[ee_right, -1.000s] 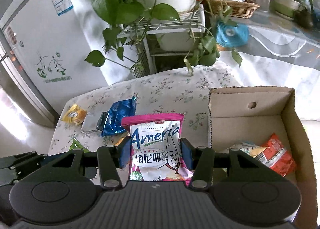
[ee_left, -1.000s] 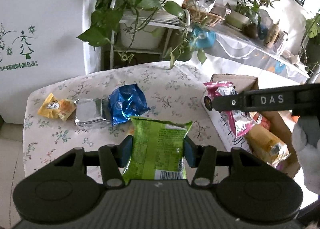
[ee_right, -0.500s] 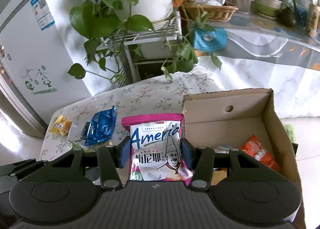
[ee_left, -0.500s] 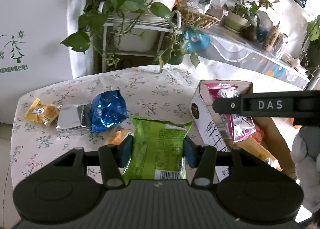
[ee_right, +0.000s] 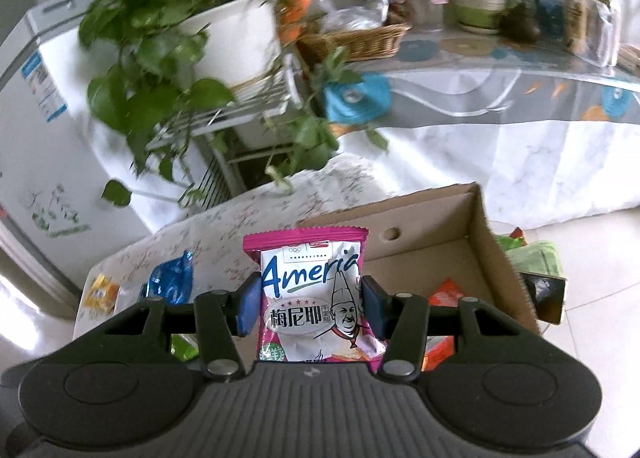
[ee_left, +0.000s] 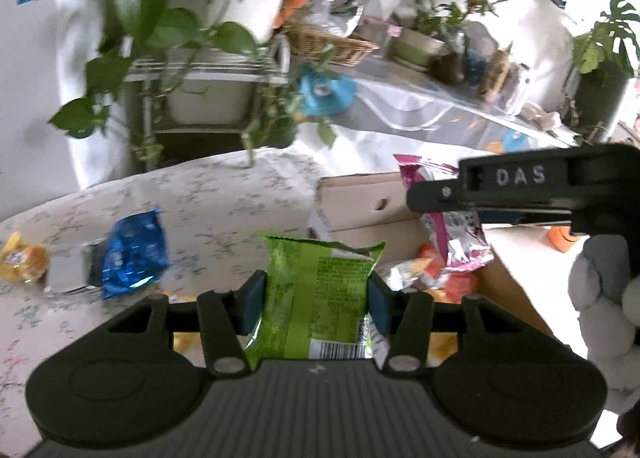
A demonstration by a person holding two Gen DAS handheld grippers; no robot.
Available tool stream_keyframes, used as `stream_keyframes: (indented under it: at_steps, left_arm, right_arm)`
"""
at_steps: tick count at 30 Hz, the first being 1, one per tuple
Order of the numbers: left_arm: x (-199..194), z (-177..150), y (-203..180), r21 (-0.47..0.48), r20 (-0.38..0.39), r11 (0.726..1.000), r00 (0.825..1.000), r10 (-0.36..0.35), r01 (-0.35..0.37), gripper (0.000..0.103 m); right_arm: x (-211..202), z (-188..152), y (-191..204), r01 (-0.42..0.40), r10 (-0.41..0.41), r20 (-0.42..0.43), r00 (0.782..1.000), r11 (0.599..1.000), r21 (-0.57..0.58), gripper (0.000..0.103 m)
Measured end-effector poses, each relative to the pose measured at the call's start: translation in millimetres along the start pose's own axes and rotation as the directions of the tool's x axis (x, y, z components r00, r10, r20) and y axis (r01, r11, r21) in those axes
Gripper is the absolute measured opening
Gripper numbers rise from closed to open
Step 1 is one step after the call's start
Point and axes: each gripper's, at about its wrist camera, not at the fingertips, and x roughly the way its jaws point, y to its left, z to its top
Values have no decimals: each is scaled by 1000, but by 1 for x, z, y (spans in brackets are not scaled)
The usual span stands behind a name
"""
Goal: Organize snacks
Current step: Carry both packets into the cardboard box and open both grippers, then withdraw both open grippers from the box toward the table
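Snacks in both my grippers: left gripper (ee_left: 316,308) pinches green packet (ee_left: 318,298), right gripper (ee_right: 310,308) pinches pink packet (ee_right: 316,298) above cardboard box (ee_right: 492,254).

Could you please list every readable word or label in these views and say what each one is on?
"DAS": on the right gripper, seen from the left wrist.
"Ameri…" and "梅尼耶": on the pink snack packet.
Print and barcode on the green snack packet: too small to read.
Sticker on the white fridge: blurred.
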Motion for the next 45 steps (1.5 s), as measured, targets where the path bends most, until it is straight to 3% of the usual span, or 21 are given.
stream_keyframes:
  at_steps: [16, 18, 20, 21, 26, 30, 32, 36, 42, 45]
  left_arm:
    - [39, -1, -58, 46, -5, 990, 991, -136, 136, 52]
    - [42, -4, -62, 47, -6, 988, 989, -149, 149, 58]
    - [40, -6, -65, 38, 9, 986, 987, -162, 161, 79]
    - [39, -6, -66, 31, 22, 986, 986, -165, 164, 84]
    - [30, 0, -65, 33, 21, 991, 991, -130, 129, 93]
    - [23, -1, -54, -18, 12, 989, 989, -146, 146, 98]
    - [20, -2, -50, -31, 8, 992, 993, -119, 119, 99]
    - [10, -4, -43, -32, 15, 993, 994, -112, 112, 100]
    - [1, -3, -20, -119, -21, 984, 990, -136, 133, 99]
    - [-6, -2, -13, -109, -26, 989, 994, -105, 102, 99]
  right_arm:
    - [-5, 7, -38, 83, -85, 14, 996, 990, 110, 58]
    - [-2, 7, -43, 106, -107, 6, 994, 986, 125, 59]
    - [0, 7, -47, 121, -123, 0, 992, 983, 141, 60]
    - [0, 7, -48, 126, -128, 1, 992, 981, 146, 62]
    - [-3, 7, -50, 117, -121, 14, 993, 980, 164, 77]
    - [-5, 9, -49, 110, -116, 26, 993, 979, 174, 81]
    - [-5, 9, -47, 92, -98, 29, 995, 981, 172, 84]
    - [-2, 8, -36, 55, -59, 23, 998, 988, 147, 85]
    - [3, 7, -19, 19, -21, 13, 1000, 993, 115, 86]
    - [4, 6, -8, 2, -3, 20, 1000, 997, 77, 88]
